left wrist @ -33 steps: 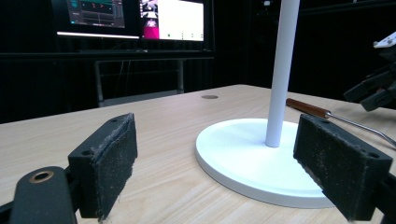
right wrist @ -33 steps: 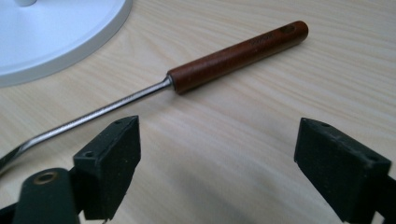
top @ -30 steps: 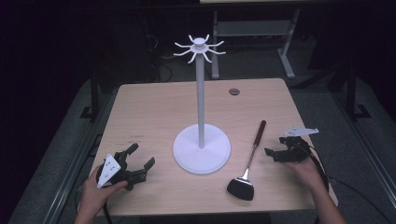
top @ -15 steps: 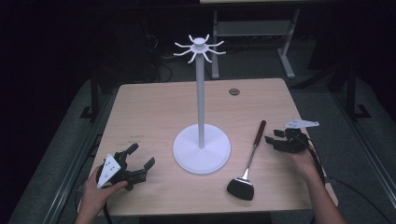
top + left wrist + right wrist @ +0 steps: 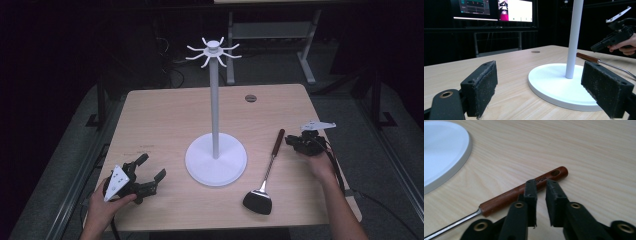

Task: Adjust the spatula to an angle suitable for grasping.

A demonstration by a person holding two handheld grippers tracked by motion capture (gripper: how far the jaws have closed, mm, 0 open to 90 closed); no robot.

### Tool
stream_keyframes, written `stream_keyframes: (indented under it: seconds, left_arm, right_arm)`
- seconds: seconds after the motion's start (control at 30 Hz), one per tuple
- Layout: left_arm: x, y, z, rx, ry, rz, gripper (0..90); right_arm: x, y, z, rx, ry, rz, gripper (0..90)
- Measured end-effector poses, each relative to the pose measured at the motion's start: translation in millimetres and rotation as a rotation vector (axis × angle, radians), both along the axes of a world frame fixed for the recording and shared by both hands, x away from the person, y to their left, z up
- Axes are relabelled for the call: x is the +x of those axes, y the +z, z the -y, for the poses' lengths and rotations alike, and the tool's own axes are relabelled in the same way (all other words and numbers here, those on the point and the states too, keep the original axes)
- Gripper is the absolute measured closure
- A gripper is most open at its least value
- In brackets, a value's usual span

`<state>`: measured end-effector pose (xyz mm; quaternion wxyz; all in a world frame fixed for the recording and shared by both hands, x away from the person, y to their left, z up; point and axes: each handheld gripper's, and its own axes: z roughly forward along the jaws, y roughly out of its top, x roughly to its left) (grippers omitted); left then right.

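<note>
The right gripper (image 5: 541, 185) has just been closing; its jaws are narrowed over the wooden handle (image 5: 524, 191) of the spatula (image 5: 265, 175), nothing gripped, right of the white stand (image 5: 215, 159). The left gripper (image 5: 150, 172) is held wide open, left of the stand.

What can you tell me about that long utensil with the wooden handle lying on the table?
The utensil looks like a small spatula: a reddish-brown wooden handle with a hanging hole near its end, a thin metal shaft and a black head pointing toward the person. It lies flat on the light wooden table, just right of the white stand's round base without touching it. The right tool, nearly closed, hovers over the handle; contact is not clear.
</note>
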<state>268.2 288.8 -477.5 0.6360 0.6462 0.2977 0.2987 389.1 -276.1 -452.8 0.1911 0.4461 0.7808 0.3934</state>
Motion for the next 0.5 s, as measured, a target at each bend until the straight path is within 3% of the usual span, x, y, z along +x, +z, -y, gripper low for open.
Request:
stream_keyframes:
  seconds: [0.1,0.37,0.5]
  left_arm:
    - [0.0,0.0,0.0,-0.001,-0.001,0.000,12.9]
    - [0.2,0.0,0.0,0.001,-0.003,0.002,12.9]
    - [0.3,0.0,-0.1,0.001,-0.006,0.002,12.9]
  right_arm:
    - [5.4,-1.1,-0.2,-0.002,-0.010,-0.005,89.4]
    - [19.6,-13.7,5.0,0.008,-0.041,-0.010,89.6]
    - [21.0,-18.8,6.4,0.007,-0.024,-0.027,89.6]
